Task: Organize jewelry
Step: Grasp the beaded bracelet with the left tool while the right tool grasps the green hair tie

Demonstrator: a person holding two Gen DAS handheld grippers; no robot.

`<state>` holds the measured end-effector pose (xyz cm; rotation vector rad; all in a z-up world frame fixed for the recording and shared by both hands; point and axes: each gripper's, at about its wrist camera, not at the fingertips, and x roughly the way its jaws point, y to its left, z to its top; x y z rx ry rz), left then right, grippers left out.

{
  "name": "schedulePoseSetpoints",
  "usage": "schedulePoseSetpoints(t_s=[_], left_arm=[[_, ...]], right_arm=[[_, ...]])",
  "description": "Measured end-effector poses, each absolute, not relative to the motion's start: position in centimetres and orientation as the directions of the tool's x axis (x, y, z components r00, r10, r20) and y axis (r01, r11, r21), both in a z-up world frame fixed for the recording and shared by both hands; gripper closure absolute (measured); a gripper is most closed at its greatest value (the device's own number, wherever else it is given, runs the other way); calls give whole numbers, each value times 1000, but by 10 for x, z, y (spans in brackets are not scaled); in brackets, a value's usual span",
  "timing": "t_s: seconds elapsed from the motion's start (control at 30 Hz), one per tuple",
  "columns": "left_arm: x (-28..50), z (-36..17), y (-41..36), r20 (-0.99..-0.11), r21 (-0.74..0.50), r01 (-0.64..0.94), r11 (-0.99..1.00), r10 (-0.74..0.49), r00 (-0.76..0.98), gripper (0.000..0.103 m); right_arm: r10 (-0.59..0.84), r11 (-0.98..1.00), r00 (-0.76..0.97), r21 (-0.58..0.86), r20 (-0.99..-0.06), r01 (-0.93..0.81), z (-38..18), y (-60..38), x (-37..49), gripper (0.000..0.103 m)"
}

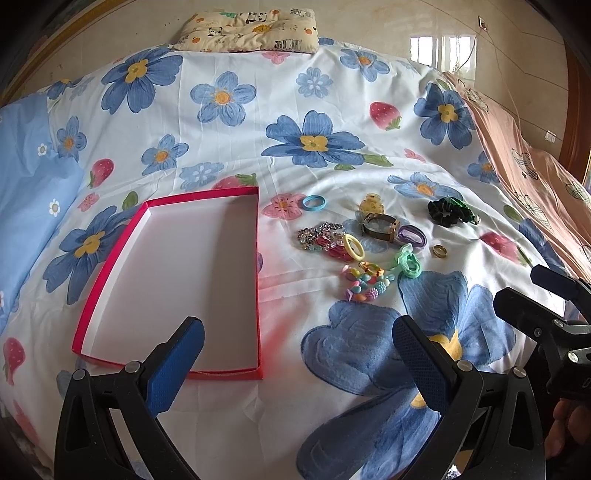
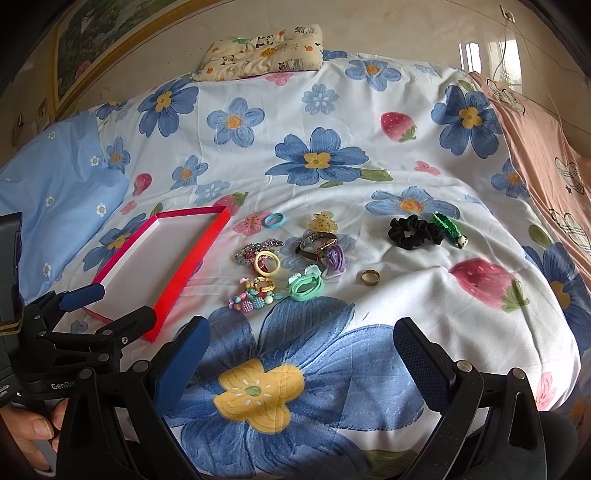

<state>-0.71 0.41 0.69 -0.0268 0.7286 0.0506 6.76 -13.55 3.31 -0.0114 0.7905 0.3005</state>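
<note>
A shallow red box [image 1: 257, 266] with a white inside lies empty on the floral bedspread; it also shows in the right wrist view [image 2: 192, 262]. To its right lie a blue hair tie [image 1: 314, 202], a watch [image 1: 380, 226], a chain bracelet [image 1: 317, 234], a yellow ring tie [image 1: 354, 245], a colourful bead bracelet [image 1: 365, 284], a green tie [image 1: 408, 263], a gold ring [image 1: 440, 252] and a black scrunchie [image 1: 443, 212]. My left gripper [image 1: 297, 332] is open and empty near the box's front edge. My right gripper [image 2: 301, 334] is open and empty, in front of the jewelry.
A panda-print pillow [image 1: 247, 27] lies at the head of the bed. A light blue pillow [image 1: 33, 192] is on the left, a pink blanket [image 1: 535, 166] on the right. A yellow hair clip [image 1: 370, 204] and a purple tie [image 1: 413, 236] lie among the jewelry.
</note>
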Motion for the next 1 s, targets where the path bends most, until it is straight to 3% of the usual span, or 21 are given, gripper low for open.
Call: schedulePoseSetpoints(t_s=[0.53, 0.73, 1.0], left_arm=[[29, -4, 6, -710, -30, 28, 999, -41, 703, 5], [54, -14, 4, -741, -58, 79, 995, -96, 665, 19], [91, -27, 2, -768, -73, 122, 990, -134, 627, 29]], right_arm=[[274, 954, 642, 121, -716, -273, 26, -136, 83, 6], [284, 954, 612, 152, -738, -259, 19, -141, 102, 25], [324, 943, 549, 220, -770, -247, 1, -142, 136, 49]])
